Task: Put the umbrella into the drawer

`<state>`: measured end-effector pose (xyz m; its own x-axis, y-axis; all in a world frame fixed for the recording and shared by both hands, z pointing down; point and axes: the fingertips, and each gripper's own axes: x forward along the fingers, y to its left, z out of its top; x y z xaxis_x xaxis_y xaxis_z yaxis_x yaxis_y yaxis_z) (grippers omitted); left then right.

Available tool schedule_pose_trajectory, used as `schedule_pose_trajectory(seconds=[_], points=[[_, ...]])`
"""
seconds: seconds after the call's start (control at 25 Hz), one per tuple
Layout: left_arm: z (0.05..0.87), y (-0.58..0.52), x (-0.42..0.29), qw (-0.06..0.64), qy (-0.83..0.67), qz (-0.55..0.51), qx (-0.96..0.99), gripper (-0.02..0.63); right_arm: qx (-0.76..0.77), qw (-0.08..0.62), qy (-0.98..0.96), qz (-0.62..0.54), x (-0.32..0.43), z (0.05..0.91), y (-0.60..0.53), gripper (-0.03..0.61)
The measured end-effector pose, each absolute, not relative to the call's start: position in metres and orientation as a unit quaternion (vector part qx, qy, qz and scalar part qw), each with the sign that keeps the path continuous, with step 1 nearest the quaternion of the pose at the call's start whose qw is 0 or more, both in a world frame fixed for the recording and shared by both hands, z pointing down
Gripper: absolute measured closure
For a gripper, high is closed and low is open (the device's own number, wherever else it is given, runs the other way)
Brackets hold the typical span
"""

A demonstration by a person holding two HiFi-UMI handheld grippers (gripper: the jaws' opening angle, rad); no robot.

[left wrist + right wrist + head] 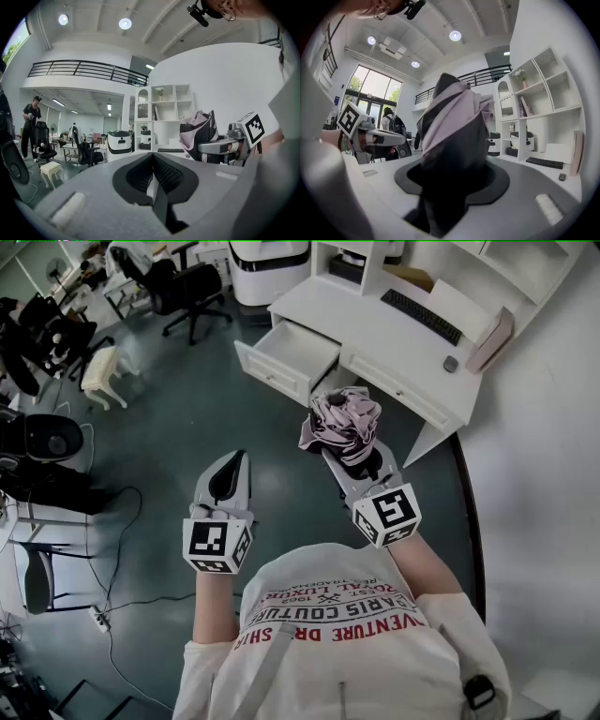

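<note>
Two grippers sit mid-frame in the head view. The right gripper pinches the folded pink-and-black umbrella, which sticks out of its jaws just below the open drawer of the white desk at the frame's top. The left gripper, lower left, has its jaws pressed together on nothing.

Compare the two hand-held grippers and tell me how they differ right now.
The left hand-held gripper has its jaws together with nothing between them, while the right hand-held gripper is clamped on the folded pink-and-black umbrella. The right hand-held gripper is also held nearer the open drawer than the left hand-held gripper. Shared: both are grey and point toward the white desk.
</note>
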<state>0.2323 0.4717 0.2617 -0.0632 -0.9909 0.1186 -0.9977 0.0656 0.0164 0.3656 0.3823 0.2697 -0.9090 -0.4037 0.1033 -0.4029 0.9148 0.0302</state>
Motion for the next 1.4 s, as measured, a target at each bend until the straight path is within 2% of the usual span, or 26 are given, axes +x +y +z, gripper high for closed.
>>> schedule_pose_trajectory(seconds=[0.56, 1.04, 1.4], points=[[0.269, 0.477, 0.22, 0.044, -0.725, 0.032, 0.686, 0.607, 0.219, 0.058, -0.974, 0.0, 0.354, 0.283, 0.384, 0.377], [0.288, 0.504, 0.138, 0.062, -0.733, 0.028, 0.677, 0.607, 0.206, 0.072, -0.976, 0.002, 0.271, 0.296, 0.395, 0.376], [0.304, 0.453, 0.08, 0.069, -0.758, 0.034, 0.648, 0.607, 0.174, 0.081, -0.981, 0.024, 0.2, 0.321, 0.326, 0.376]])
